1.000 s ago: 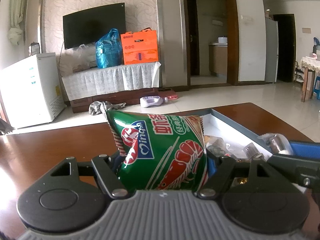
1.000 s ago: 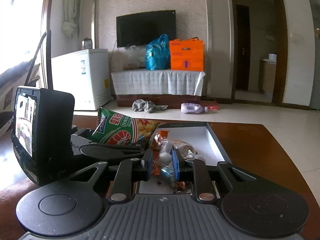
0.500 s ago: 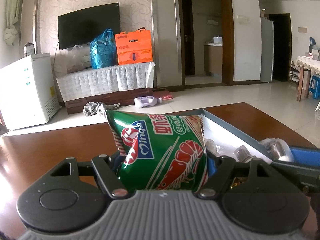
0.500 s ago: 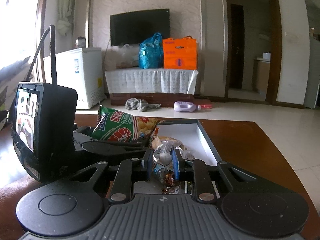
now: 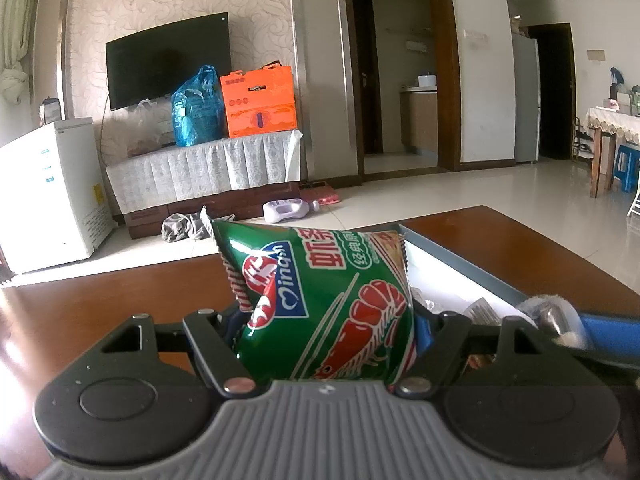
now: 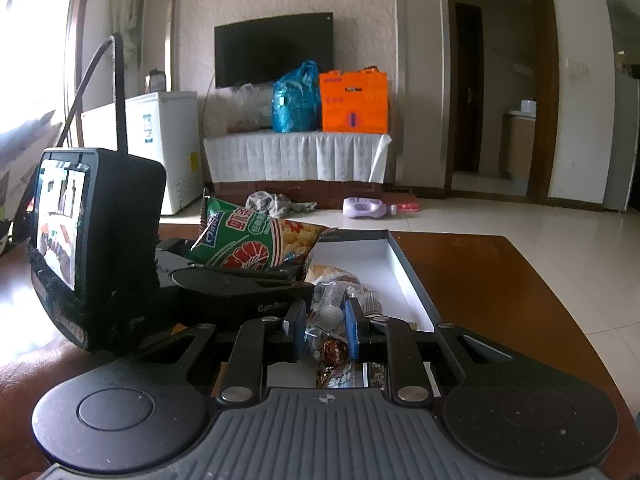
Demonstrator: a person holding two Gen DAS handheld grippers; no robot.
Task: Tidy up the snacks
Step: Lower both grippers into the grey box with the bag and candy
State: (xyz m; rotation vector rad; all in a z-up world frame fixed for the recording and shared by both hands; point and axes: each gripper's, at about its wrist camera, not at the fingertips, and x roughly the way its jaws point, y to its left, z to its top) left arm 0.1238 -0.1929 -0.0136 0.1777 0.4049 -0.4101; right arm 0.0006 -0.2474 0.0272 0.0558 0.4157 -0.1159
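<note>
shrimp chip bag [image 5: 320, 300] pinched in left tool [image 5: 324, 336]

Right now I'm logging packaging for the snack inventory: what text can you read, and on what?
"Oinqh": blue logo, as it appears, on the green snack bag.
"虾条": large red characters on the same bag.
"GenRob", cut off: side of the left hand-held gripper.
Orange box print, fridge sticker, candy wrappers: too small or blurred.

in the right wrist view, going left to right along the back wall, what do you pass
white freezer → blue plastic bag → orange box → dark doorway
</note>
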